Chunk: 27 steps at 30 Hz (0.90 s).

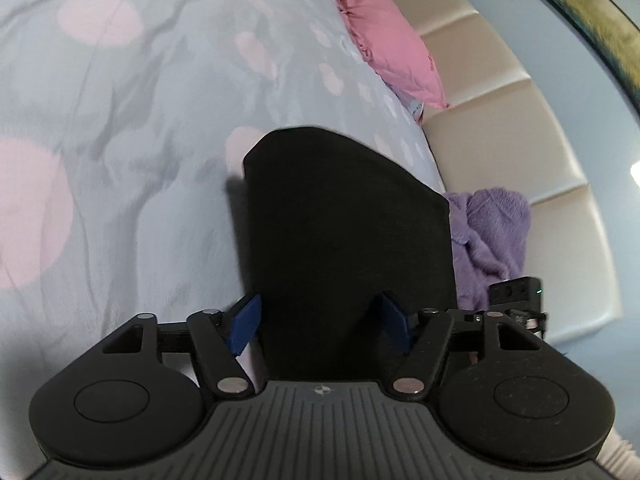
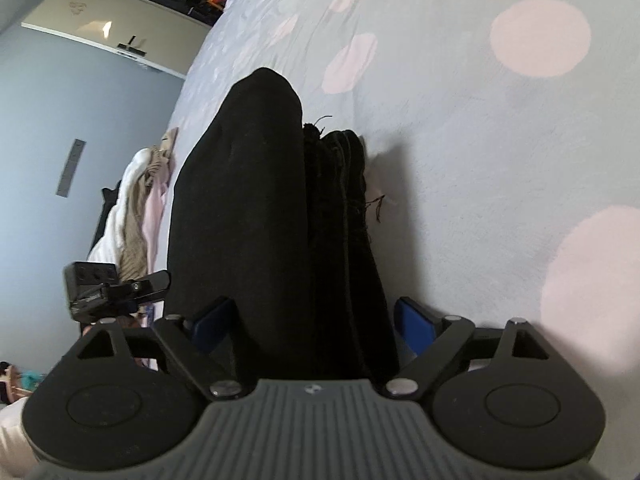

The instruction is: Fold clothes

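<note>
A black garment [image 1: 344,248] lies folded on the bed [image 1: 120,160], which has a grey cover with pink dots. Seen from the left wrist it is a flat dark panel with a rounded far edge; a purple fleece [image 1: 488,240] is just beside it toward the headboard, and a pink pillow [image 1: 392,48] is further up the bed from it.

The left tongs [image 1: 320,328] stand wide, one blue pad on each side of the garment's near edge; whether the pads press the cloth cannot be told. The right tongs [image 2: 312,332] are wide as well and straddle the garment [image 2: 256,216] at its stacked side, where several layers and loose threads show. A heap of pale clothes [image 2: 136,216] lies beyond the garment near the bed's edge.

The cloth looks soft, thick and light, and it will likely sag and slide layer over layer if it is lifted by one ply. Best hold, I judge, is across the whole stack at the near corners, both tongs at once.
</note>
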Each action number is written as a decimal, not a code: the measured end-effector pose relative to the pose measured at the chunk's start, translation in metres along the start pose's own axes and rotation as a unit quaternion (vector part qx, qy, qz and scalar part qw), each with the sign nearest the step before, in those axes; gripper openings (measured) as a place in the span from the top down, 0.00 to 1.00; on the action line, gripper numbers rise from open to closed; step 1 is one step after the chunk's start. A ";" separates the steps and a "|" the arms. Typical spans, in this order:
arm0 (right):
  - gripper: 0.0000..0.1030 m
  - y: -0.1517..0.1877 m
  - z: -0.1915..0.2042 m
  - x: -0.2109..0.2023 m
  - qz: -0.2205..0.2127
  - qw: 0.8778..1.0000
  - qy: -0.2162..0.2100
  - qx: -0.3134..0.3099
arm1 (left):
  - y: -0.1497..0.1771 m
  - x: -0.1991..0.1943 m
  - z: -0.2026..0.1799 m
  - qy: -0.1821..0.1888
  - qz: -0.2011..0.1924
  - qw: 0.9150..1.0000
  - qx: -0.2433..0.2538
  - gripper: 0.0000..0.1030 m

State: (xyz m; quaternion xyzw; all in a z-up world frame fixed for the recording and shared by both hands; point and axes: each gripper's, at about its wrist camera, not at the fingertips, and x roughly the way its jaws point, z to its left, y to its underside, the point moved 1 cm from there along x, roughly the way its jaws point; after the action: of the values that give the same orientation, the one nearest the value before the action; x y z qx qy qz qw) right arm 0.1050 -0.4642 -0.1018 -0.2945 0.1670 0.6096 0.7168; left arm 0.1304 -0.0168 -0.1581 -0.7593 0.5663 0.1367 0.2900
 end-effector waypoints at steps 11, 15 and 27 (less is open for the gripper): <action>0.15 -0.007 -0.005 0.016 -0.009 0.998 -0.057 -0.007 | 0.006 0.028 0.024 0.057 -0.010 0.997 -0.042 0.32; 0.24 -0.010 0.007 0.020 -0.011 0.998 -0.055 -0.022 | 0.008 0.024 0.025 0.065 -0.016 0.997 -0.042 0.39; 0.34 -0.048 0.013 -0.069 -0.067 0.996 -0.031 -0.058 | -0.021 0.030 -0.044 0.100 -0.015 0.995 0.022 0.46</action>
State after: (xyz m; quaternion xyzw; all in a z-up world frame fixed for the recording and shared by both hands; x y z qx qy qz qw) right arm 0.1365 -0.5138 -0.0398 -0.3270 0.0887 0.5780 0.7424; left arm 0.1546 -0.0621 -0.1328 -0.7708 0.5843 0.0428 0.2505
